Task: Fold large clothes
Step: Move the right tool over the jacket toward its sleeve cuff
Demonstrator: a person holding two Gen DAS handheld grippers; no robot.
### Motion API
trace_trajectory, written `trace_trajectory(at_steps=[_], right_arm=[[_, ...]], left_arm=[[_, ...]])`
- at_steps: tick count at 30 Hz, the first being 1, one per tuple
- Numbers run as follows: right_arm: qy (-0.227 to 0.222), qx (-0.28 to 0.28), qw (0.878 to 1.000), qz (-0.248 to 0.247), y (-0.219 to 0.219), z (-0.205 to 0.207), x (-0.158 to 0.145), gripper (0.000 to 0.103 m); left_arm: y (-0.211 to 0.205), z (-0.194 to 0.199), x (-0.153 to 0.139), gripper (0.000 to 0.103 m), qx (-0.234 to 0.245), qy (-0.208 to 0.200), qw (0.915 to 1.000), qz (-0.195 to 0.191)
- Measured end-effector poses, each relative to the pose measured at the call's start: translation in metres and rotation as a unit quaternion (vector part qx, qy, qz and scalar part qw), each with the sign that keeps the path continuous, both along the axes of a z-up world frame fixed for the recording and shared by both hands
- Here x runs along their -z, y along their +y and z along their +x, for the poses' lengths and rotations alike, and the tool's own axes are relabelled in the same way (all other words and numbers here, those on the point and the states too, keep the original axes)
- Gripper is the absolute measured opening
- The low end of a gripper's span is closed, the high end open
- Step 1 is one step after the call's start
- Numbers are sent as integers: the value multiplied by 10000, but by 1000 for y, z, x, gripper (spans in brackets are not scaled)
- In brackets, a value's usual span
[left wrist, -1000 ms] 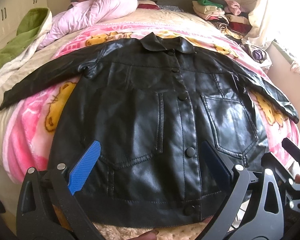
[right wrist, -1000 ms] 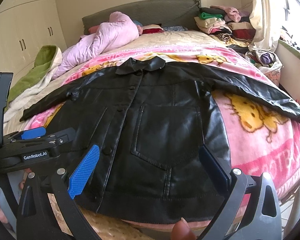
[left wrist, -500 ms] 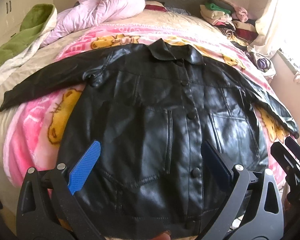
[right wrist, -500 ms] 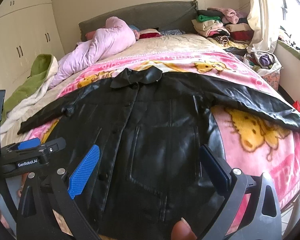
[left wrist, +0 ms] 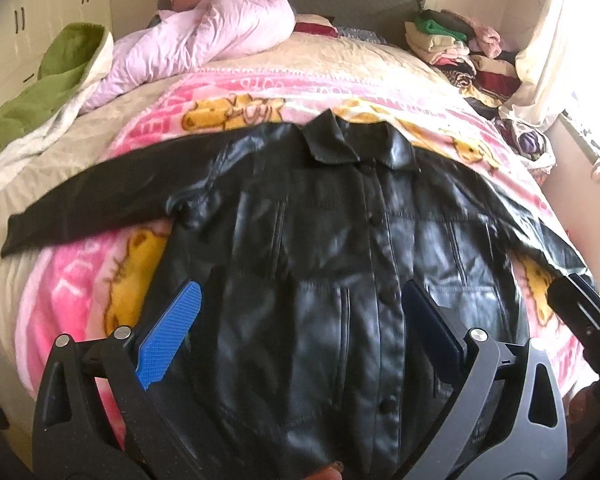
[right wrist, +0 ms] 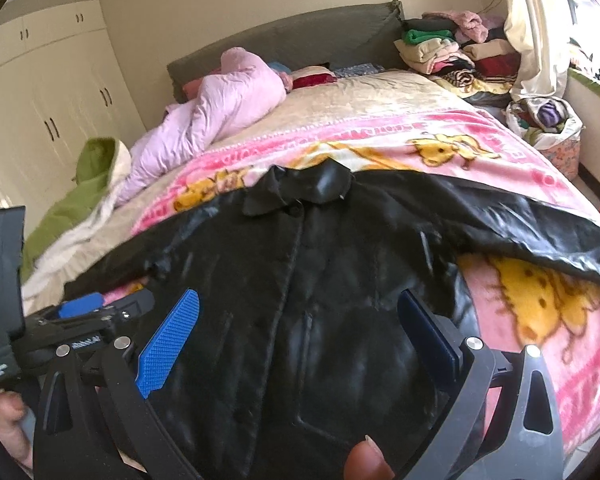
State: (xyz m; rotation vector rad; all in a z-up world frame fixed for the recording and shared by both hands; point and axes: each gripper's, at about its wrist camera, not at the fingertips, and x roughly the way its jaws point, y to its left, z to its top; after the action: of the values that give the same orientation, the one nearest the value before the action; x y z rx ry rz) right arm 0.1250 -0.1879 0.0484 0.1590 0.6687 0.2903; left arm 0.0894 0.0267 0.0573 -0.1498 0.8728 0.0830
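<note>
Fingers [left wrist: 168, 336] apart (both grippers), jacket [left wrist: 320, 260] flat

Left claw [left wrist: 300, 328] gapes wide, empty; right claw [right wrist: 298, 330] likewise, alongside.

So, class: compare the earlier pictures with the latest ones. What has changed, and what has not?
Both grippers, left and right, have moved forward over the black jacket, past its hem, jaws open, gripping nothing. The jacket stays flat and buttoned on the pink blanket, sleeves spread.
</note>
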Motion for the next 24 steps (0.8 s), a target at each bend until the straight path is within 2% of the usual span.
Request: trace_trajectory(at_steps=[8, 16, 22, 24], right_arm=[[-86, 41, 9996, 268, -7, 31, -23, 99], [-41, 181, 9994, 306, -19, 64, -28, 99], [-106, 642, 9975, 268, -45, 85, -27, 99], [-132, 811, 9961, 325, -58, 89, -24, 99]], left_arm=[[-1, 34, -15, 94, 40, -77, 9999, 51], [-10, 71, -23, 94, 127, -46, 9999, -12], [-15, 97, -19, 94, 179, 40, 9997, -154], [-17, 105, -16, 94, 158, 70, 9998, -88]])
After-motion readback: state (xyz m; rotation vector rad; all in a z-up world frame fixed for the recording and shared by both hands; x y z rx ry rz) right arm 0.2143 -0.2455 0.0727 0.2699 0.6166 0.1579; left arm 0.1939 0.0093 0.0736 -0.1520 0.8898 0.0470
